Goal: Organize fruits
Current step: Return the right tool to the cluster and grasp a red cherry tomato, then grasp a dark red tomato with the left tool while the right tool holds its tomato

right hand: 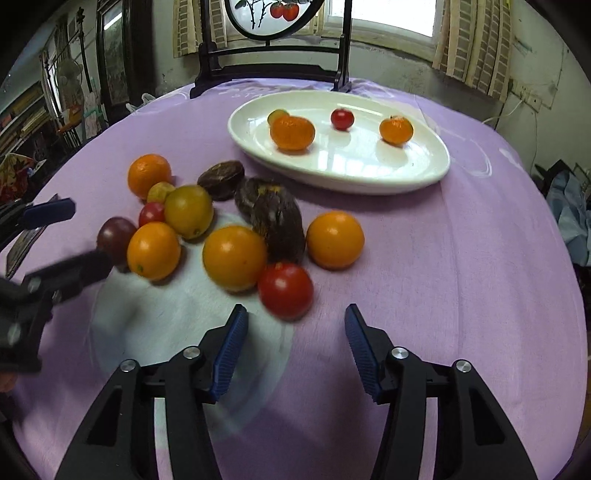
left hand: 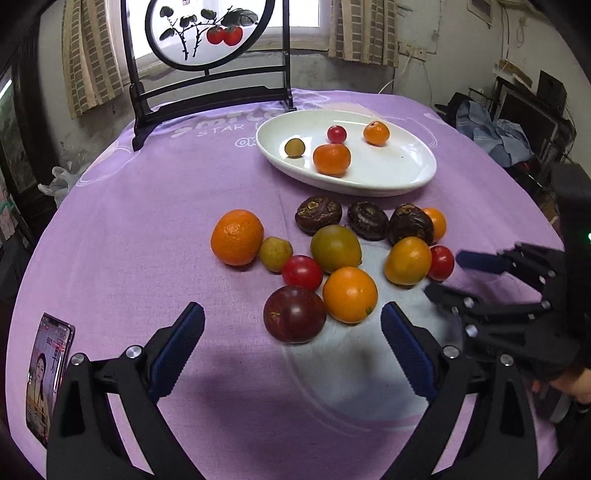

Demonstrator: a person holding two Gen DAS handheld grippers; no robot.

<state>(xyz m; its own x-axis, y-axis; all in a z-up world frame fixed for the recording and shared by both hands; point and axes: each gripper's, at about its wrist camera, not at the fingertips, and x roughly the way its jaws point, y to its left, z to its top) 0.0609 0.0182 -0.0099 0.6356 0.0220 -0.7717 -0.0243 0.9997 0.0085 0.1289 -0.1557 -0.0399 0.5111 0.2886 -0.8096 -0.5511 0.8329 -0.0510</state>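
Jaws of both grippers stand spread, pinching nothing: the left gripper (left hand: 291, 332) hangs just short of a dark purple fruit (left hand: 294, 314), the right gripper (right hand: 295, 332) just short of a red tomato (right hand: 285, 290). Loose fruits cluster on the purple-clothed bench (left hand: 147, 221), while two oranges, a small tomato and a small green fruit sit in the white oval plate (left hand: 399, 173) beyond.

a lived-in room at home

purple tablecloth (left hand: 147, 221), curtained window (right hand: 391, 18), painted screen (left hand: 207, 33), clothes heaped aside (left hand: 491, 136).
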